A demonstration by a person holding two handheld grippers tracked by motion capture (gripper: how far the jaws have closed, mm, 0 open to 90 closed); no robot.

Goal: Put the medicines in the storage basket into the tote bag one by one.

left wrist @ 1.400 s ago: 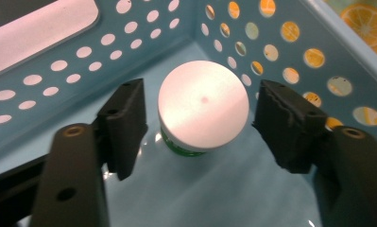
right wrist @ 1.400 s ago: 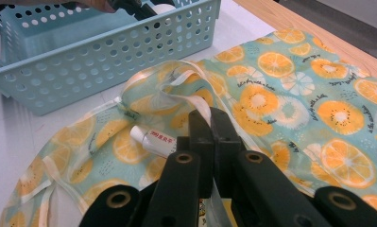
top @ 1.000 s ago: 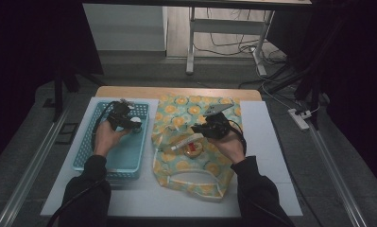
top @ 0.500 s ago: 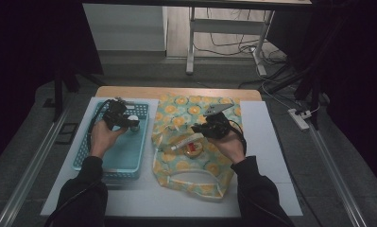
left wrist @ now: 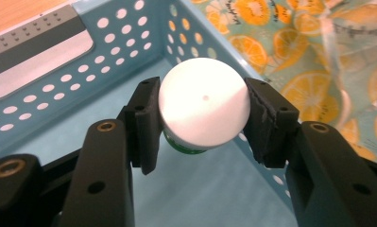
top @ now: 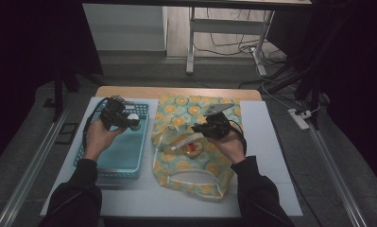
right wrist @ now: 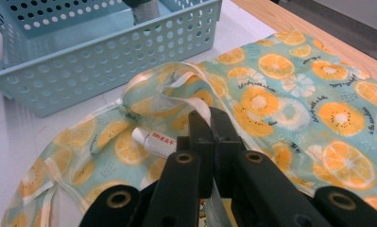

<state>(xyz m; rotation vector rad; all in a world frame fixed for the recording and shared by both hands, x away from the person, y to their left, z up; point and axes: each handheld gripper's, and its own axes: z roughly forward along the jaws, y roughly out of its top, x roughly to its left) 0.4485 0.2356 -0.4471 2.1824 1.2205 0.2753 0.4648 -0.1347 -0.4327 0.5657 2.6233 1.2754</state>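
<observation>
A light blue perforated basket sat on the white worktop. Above its far end, the left gripper had its jaws partly closed, clamping a small jar with a white lid. Just right of the basket lay an orange-print cloth bag. The right gripper had its jaws fully closed, pinching the bag's edge, beside a white tube inside the bag.

place: lab-like recording room | evidence: dark surround, floor cables, power strip, metal rails
</observation>
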